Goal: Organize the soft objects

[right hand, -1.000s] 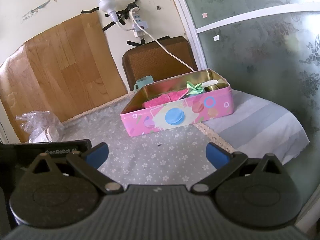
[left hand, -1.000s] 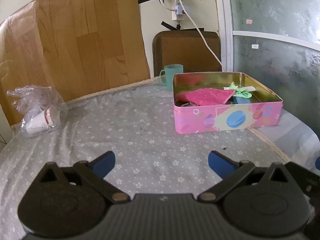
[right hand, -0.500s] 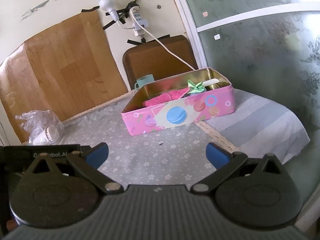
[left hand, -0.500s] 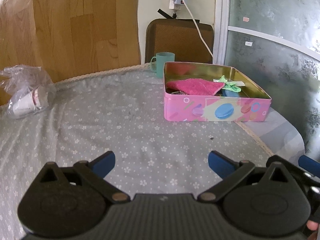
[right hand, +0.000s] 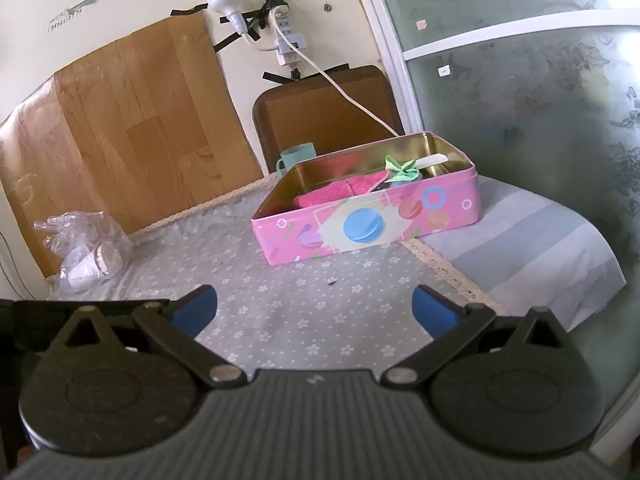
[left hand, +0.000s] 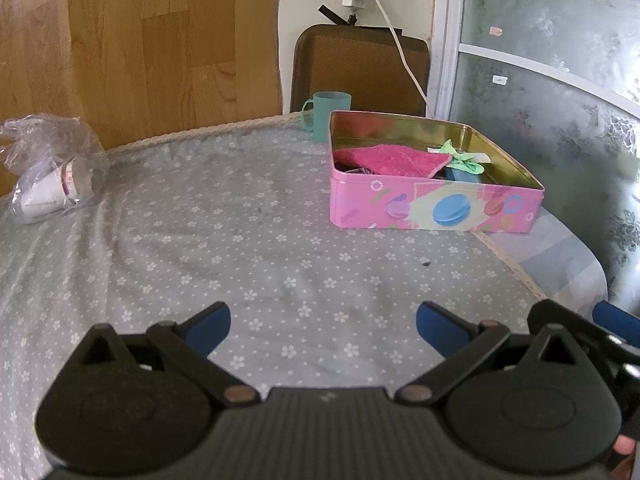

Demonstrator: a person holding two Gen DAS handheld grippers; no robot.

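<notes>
A pink tin box (left hand: pixel 436 208) (right hand: pixel 372 224) with a macaron print stands open on the grey flowered tablecloth (left hand: pixel 240 248). Inside lie a pink towel (left hand: pixel 394 159) (right hand: pixel 340 190), a green fabric bow (left hand: pixel 464 158) (right hand: pixel 400 168) and a blue item partly hidden under them. My left gripper (left hand: pixel 323 320) is open and empty, well short of the box and low over the cloth. My right gripper (right hand: pixel 314 308) is open and empty, also short of the box. The right gripper's blue fingertip (left hand: pixel 616 318) shows at the left wrist view's right edge.
A teal mug (left hand: pixel 330 114) (right hand: pixel 296 158) stands behind the box. A clear plastic bag with paper cups (left hand: pixel 50 176) (right hand: pixel 86 250) lies at the left. A brown chair back (left hand: pixel 360 68), a wood-pattern board and a glass door (right hand: pixel 540 100) surround the table. A striped cloth (right hand: pixel 532 248) hangs over the right edge.
The left gripper's view has swung and pulled back a little, so the box sits further right and the bag shows at the left. The right gripper has barely moved. Both stay open.
</notes>
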